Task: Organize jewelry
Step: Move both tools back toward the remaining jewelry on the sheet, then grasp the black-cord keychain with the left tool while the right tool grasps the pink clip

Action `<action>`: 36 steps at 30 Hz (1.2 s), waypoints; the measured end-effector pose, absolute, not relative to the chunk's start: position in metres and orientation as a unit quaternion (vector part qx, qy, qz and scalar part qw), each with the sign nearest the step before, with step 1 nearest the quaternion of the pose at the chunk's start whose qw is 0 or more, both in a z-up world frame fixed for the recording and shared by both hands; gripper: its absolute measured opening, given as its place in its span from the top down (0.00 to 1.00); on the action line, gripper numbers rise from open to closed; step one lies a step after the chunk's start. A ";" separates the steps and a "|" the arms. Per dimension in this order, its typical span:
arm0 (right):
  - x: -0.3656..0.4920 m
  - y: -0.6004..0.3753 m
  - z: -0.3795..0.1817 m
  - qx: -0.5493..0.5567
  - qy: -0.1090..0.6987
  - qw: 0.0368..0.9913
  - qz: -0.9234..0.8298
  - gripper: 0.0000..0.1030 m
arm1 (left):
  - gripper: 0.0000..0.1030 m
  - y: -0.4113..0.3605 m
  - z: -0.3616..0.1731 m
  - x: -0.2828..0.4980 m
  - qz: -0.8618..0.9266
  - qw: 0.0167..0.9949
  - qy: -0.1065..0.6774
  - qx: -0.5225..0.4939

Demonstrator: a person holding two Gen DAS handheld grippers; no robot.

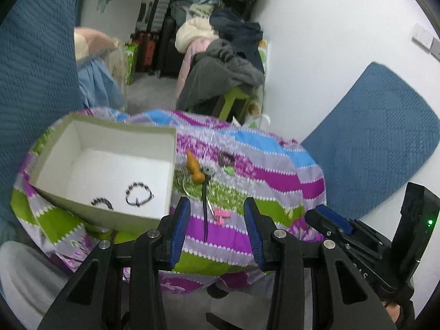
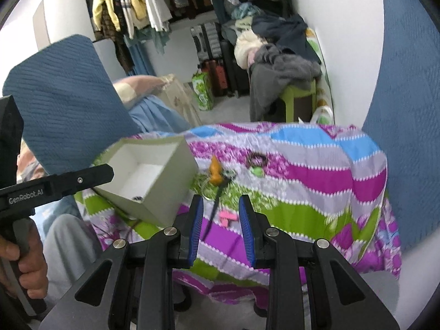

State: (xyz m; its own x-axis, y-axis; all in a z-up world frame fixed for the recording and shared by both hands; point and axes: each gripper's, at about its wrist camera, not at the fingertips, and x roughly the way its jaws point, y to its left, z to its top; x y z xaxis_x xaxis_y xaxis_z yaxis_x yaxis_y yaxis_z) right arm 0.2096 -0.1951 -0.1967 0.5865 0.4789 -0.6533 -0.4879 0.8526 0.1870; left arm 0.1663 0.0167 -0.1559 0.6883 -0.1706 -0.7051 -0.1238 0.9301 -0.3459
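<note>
Striped cloth (image 1: 275, 176) carries the open box (image 1: 104, 165), which holds two beaded bracelets (image 1: 139, 194). Remaining jewelry lies right of the box: an orange pendant (image 1: 195, 171) with dark cord (image 1: 205, 214), and a pink piece (image 1: 221, 216) nearer the tongs. Recommend gripping the cord low and squarely. Left gripper (image 1: 217, 220) and right gripper (image 2: 221, 217) hover above the cloth, jaws parted, empty.

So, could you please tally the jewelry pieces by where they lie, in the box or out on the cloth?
In the box: 2, both beaded bracelets.
On the striped cloth: 5, namely orange pendant with dark tassel, wire hoops, dark bracelet, green piece, pink piece.
Total: 7.
</note>
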 end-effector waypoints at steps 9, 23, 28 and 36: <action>0.240 -0.198 -0.244 -0.002 0.411 0.870 0.271 0.76 | 0.63 -0.004 -0.211 0.195 -0.024 0.876 0.444 -0.186; 0.297 -0.185 -0.300 0.001 0.481 0.818 0.315 0.76 | 0.64 -0.029 -0.294 0.235 -0.019 0.839 0.515 -0.173; 0.307 -0.178 -0.310 -0.002 0.497 0.805 0.325 0.76 | 0.71 -0.033 -0.316 0.247 -0.013 0.833 0.530 -0.157; 0.311 -0.179 -0.316 0.001 0.507 0.800 0.322 0.76 | 0.73 -0.042 -0.331 0.261 -0.008 0.840 0.530 -0.119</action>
State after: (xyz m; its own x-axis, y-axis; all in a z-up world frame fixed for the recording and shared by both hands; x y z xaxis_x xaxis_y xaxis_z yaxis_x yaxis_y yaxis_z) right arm 0.3110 -0.1788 -0.3163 0.2786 0.5169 -0.8094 -0.5141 0.7921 0.3289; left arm 0.2613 -0.0419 -0.3313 0.4382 -0.1404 -0.8878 -0.1128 0.9713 -0.2093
